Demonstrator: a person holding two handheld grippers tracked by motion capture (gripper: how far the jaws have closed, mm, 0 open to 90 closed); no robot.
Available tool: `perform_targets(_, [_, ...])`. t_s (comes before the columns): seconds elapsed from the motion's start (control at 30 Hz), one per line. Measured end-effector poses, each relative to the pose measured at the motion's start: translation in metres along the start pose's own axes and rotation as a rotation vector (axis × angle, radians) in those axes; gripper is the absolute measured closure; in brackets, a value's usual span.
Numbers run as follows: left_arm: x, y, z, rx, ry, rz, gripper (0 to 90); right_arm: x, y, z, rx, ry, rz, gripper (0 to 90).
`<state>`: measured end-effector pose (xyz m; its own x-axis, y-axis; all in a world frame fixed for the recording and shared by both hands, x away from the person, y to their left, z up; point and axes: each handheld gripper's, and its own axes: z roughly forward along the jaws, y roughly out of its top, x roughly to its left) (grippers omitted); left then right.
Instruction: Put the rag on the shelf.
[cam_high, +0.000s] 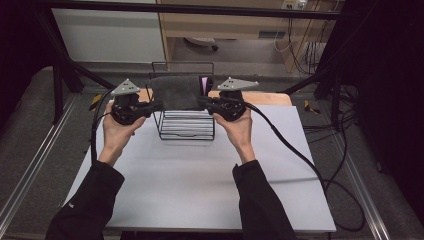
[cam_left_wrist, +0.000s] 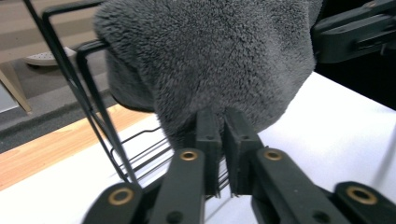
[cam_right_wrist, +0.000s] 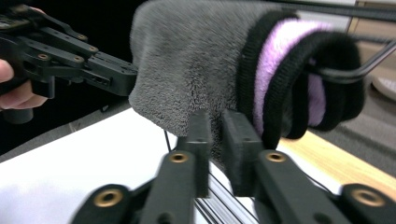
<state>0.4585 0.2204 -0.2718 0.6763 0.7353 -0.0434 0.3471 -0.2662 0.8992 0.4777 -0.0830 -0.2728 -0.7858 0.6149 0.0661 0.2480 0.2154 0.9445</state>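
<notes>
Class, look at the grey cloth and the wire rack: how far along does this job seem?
Done: the grey cloth is lifted over the wire rack. In hand: the left claw and right claw each pinch an edge. Left, probably: draping it on the rack and letting go.

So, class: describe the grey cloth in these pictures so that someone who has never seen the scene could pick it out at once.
Start at the white table and find the black wire rack standing at its far edge. Draped over the rack's top bar hangs a fluffy grey cloth, pinched at its ends by the left tool and the right tool. It is the one soft thing there, with black and lilac stripes at one edge.
</notes>
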Motion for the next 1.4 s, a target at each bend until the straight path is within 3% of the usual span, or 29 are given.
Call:
perform_targets(0.1, [0.001, -0.002, -0.009, 0.014, -0.002, -0.010, 71.6, 0.003, 0.004, -0.013, -0.020, 0.010, 0.001, 63.4])
perform_targets(0.17, [0.000, -0.005, -0.014, 0.031, 0.005, -0.001, 60.6, 0.006, 0.007, -0.027, -0.042, 0.002, 0.006, 43.7])
perform_targets(0.2, [0.000, -0.008, -0.016, 0.037, 0.012, 0.007, 60.6, 0.006, 0.007, -0.027, -0.042, 0.002, 0.006, 43.7])
perform_targets(0.27, [0.000, -0.016, -0.020, 0.067, 0.017, 0.016, 52.4, 0.007, 0.007, -0.036, -0.033, -0.006, 0.015, 35.1])
perform_targets(0.3, [0.000, -0.020, -0.022, 0.079, 0.018, 0.012, 44.1, 0.007, 0.005, -0.043, -0.025, -0.007, 0.018, 26.7])
perform_targets(0.37, [0.001, -0.031, -0.025, 0.091, 0.010, -0.009, 40.5, 0.007, 0.003, -0.047, -0.020, -0.012, 0.021, 23.2])
perform_targets(0.43, [0.000, -0.040, -0.026, 0.100, 0.009, -0.011, 28.9, 0.006, -0.004, -0.058, -0.016, -0.020, 0.034, 14.6])
perform_targets(0.63, [-0.001, -0.071, -0.028, 0.111, 0.007, -0.029, 15.6, 0.001, -0.023, -0.071, 0.010, -0.039, 0.041, 8.0])
perform_targets(0.83, [-0.007, -0.103, -0.025, 0.121, -0.006, -0.023, 7.7, -0.009, -0.058, -0.082, 0.040, -0.053, 0.095, 2.9])
perform_targets(1.07, [-0.006, -0.141, -0.021, 0.123, -0.006, -0.047, 6.9, -0.021, -0.107, -0.093, 0.078, -0.077, 0.149, 0.7])
perform_targets(1.13, [-0.005, -0.150, -0.020, 0.123, -0.011, -0.055, 7.1, -0.024, -0.122, -0.097, 0.086, -0.073, 0.146, 0.7])
perform_targets(1.4, [-0.006, -0.177, -0.018, 0.171, 0.003, -0.012, 8.0, -0.031, -0.172, -0.108, 0.126, -0.057, 0.181, 0.7])
